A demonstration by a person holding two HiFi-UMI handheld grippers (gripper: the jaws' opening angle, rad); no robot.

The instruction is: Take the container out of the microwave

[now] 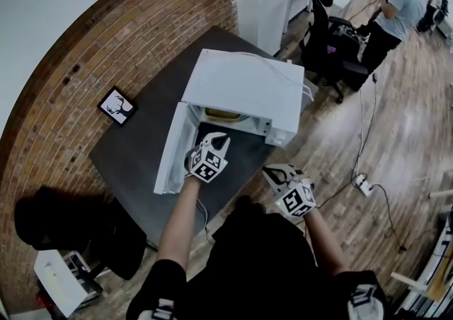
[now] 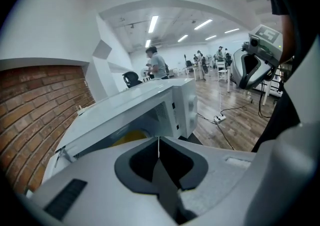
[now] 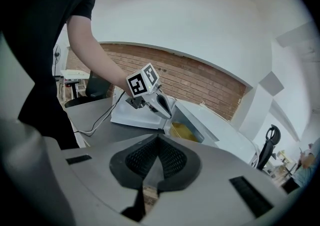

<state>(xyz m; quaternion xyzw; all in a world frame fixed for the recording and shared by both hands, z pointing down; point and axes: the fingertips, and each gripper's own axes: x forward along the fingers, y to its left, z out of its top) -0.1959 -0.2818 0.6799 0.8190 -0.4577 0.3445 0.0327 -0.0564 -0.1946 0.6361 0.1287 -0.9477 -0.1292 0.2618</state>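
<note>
Left gripper [image 2: 159, 142]: jaws closed tip to tip, only a thin seam between them, nothing held. It hangs just in front of the microwave [image 1: 244, 88], at the mouth of the open cavity, above the dark surface [image 1: 134, 156].

Right gripper [image 3: 158, 137]: jaws also pressed together, empty. It sits off the microwave's front right corner, further back from the opening than the left gripper, past the surface edge and over the wood floor [image 1: 396, 134].

Container [image 1: 223, 115]: yellow, inside the microwave cavity, only partly visible under the top panel. Neither gripper touches it.

Microwave: white, on the surface. Its door [image 1: 172, 149] is swung fully open to the microwave's left, with the left gripper just beside its inner face.

Surroundings: a small framed deer picture [image 1: 117, 105] lies on the surface left of the microwave, near the brick wall [image 1: 64, 85]. A black office chair [image 1: 325, 21] stands behind the microwave and to its right. A person [image 1: 400, 7] is well beyond it. A power strip [image 1: 363, 184] lies on the floor to the microwave's right.
</note>
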